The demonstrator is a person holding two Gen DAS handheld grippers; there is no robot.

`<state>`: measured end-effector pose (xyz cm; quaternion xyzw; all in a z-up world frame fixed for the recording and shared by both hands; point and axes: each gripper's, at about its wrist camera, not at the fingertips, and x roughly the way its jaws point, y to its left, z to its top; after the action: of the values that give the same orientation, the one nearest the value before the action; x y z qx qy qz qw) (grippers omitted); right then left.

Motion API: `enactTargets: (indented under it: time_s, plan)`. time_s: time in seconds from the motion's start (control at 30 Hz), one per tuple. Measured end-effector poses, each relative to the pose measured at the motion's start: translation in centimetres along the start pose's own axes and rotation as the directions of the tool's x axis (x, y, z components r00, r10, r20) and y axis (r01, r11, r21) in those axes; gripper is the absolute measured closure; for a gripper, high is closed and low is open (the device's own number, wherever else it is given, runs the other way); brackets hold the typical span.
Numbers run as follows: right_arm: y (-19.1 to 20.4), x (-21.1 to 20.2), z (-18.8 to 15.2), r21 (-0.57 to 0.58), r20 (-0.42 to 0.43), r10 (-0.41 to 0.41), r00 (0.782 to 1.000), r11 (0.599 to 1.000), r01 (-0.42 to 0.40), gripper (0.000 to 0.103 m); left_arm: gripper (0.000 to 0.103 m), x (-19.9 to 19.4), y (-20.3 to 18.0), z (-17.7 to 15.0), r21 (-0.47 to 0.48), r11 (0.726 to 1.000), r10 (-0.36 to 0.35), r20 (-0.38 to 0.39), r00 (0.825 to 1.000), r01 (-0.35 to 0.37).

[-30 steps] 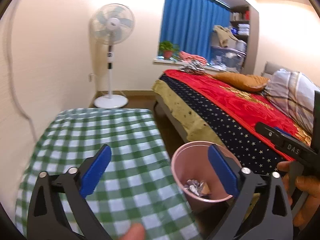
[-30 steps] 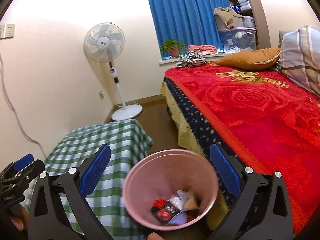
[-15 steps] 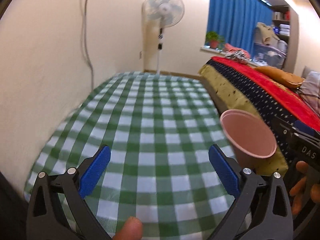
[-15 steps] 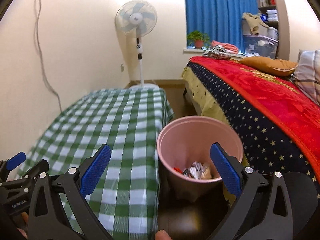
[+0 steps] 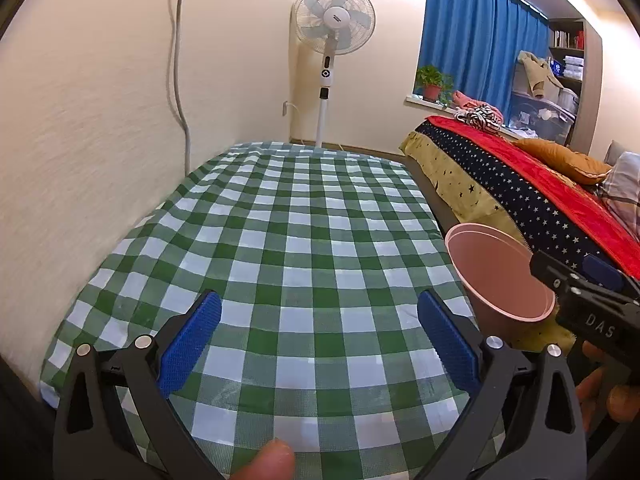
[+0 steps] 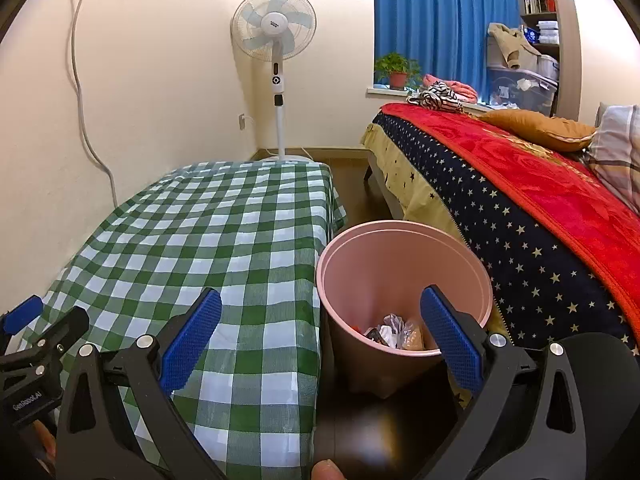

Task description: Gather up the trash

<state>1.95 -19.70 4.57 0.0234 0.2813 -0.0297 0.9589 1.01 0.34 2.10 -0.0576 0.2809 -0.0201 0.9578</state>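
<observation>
A pink bin (image 6: 404, 280) stands on the dark floor between the checked table and the bed; crumpled wrappers (image 6: 394, 334) lie at its bottom. My right gripper (image 6: 320, 336) hangs open just above the gap between table edge and bin, nothing between its blue pads. My left gripper (image 5: 318, 340) is open too, low over the green-and-white tablecloth (image 5: 288, 248), holding nothing. In the left wrist view the bin (image 5: 496, 276) shows at the table's right edge, with the right gripper's body (image 5: 588, 300) beside it. The left gripper's tip (image 6: 24, 332) appears at the far left of the right wrist view.
A standing fan (image 6: 276, 80) is at the table's far end by the wall. A bed with a red blanket (image 6: 520, 176) and pillows runs along the right. A cable (image 5: 180, 60) hangs down the left wall. Dark floor (image 6: 360, 200) separates table and bed.
Both grippers have drawn back and turned left, from over the bin toward the table. The left wrist view now faces the bare tablecloth; both stayed open.
</observation>
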Motion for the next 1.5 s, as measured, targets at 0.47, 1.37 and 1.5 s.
enactTargets:
  time_s: [0.47,1.37,1.5]
  plan:
    - [0.11,0.08,-0.18,-0.007,0.008,-0.002,1.0,1.0,0.002,0.005,0.008,0.24,-0.06,-0.34,-0.004,1.0,0.004,-0.001,1.0,-0.004]
    - [0.0,-0.01,-0.24,-0.006,0.008,-0.003,1.0,1.0,0.003,0.005,0.008,0.13,-0.4,-0.33,0.0,1.0,-0.004,0.009,1.0,0.004]
    - [-0.02,-0.01,-0.26,-0.007,0.008,-0.003,1.0,1.0,0.003,0.005,0.008,0.11,-0.46,-0.32,0.001,1.0,-0.006,0.01,1.0,0.006]
